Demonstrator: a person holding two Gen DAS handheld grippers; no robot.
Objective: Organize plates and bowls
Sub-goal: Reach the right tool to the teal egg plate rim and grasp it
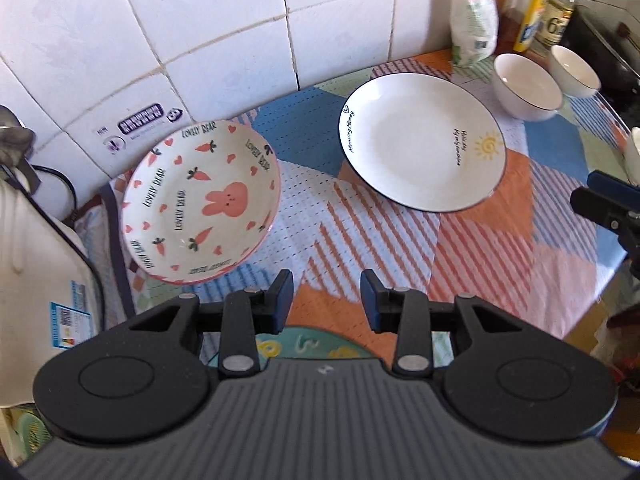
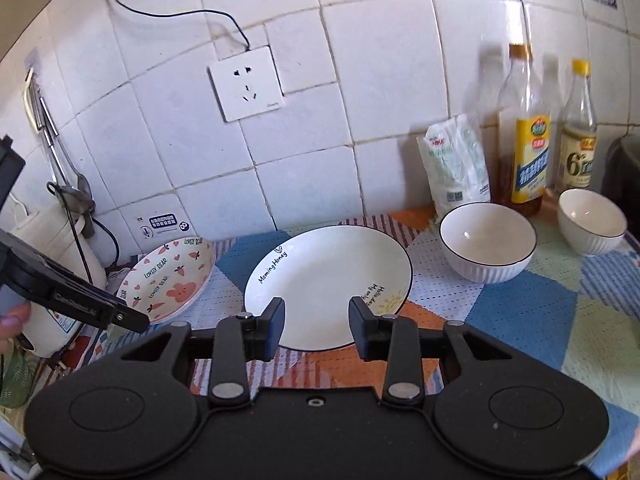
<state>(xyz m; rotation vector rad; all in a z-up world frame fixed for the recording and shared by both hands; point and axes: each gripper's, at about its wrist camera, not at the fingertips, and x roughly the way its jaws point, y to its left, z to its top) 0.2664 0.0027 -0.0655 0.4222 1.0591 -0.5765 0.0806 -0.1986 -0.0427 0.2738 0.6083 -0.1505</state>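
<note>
A cream plate with a pink bunny and carrots (image 1: 202,200) (image 2: 168,276) lies at the left, seemingly on a second plate like it. To its right lies a white dark-rimmed plate with a sun drawing (image 1: 424,140) (image 2: 328,284). Two white bowls (image 2: 488,248) (image 2: 592,220) stand upright at the right, side by side. My left gripper (image 1: 327,300) hovers over the mat in front of the bunny plate, open and holding nothing. My right gripper (image 2: 316,328) hangs over the white plate's near edge, open and holding nothing.
A checked mat (image 1: 400,248) covers the counter against a tiled wall. A white kettle (image 2: 52,256) with its cord stands at the far left. A white bag (image 2: 456,168) and two bottles (image 2: 524,148) (image 2: 578,148) stand behind the bowls. A dark stove (image 1: 608,52) lies far right.
</note>
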